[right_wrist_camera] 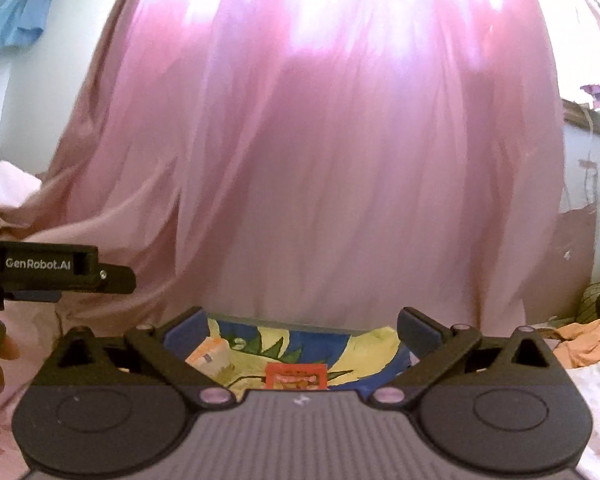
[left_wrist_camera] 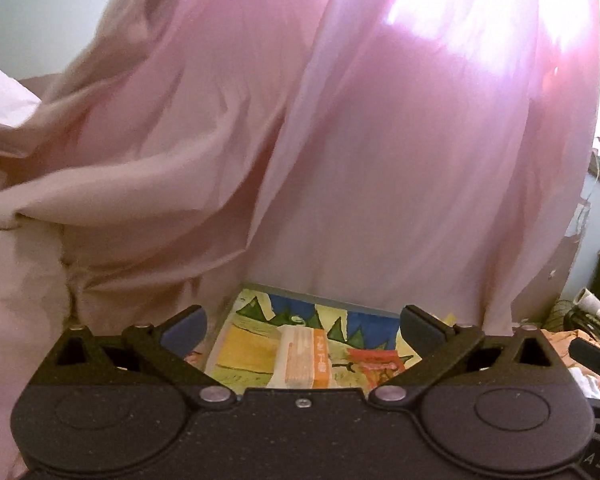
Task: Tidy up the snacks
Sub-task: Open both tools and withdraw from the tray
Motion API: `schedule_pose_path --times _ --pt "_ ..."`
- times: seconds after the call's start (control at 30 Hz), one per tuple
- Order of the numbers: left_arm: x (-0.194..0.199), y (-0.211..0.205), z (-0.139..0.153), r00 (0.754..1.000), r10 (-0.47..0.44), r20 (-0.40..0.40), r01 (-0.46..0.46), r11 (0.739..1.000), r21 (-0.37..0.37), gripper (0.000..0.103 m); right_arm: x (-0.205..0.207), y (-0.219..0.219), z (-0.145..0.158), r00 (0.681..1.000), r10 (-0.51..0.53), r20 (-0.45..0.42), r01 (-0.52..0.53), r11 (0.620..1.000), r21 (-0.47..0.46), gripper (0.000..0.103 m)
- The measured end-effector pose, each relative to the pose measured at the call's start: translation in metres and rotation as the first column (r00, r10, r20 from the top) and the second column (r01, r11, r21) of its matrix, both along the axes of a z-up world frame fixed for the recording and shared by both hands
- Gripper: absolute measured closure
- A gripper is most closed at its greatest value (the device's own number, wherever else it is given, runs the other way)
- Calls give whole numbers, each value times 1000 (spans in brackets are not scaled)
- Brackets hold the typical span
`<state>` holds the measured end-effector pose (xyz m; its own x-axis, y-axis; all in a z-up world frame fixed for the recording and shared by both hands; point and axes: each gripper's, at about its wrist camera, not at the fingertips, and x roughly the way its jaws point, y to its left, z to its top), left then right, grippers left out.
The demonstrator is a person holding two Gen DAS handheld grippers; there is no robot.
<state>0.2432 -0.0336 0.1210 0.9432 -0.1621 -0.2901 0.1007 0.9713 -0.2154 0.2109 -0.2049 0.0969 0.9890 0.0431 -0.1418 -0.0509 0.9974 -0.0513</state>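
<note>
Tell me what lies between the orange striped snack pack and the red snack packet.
Only bare patterned cloth separates the orange striped snack pack from the red snack packet, seen in the left wrist view.

Right gripper jaws wide, empty; red snack packet on patterned cloth below

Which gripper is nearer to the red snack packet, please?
Right. The right gripper hangs directly over the red snack packet; the left gripper sits off to its left.

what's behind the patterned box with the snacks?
Directly behind the patterned box hangs a pink curtain, lit from behind. It covers whatever is beyond; only bright glare shows through. Pale wall flanks it.
</note>
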Motion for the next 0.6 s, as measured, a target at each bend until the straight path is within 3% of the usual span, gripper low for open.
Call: schedule_pose_path --times 0.27,0.6 --pt "-70 14 5 999 -11 32 10 999 31 1 -61 7 3 1000 -9 30 9 1000 7 0" --pt "-135 44 -15 1000 -5 -14 6 998 63 1 -123 25 -14 1000 14 -12 -14 1000 3 0"
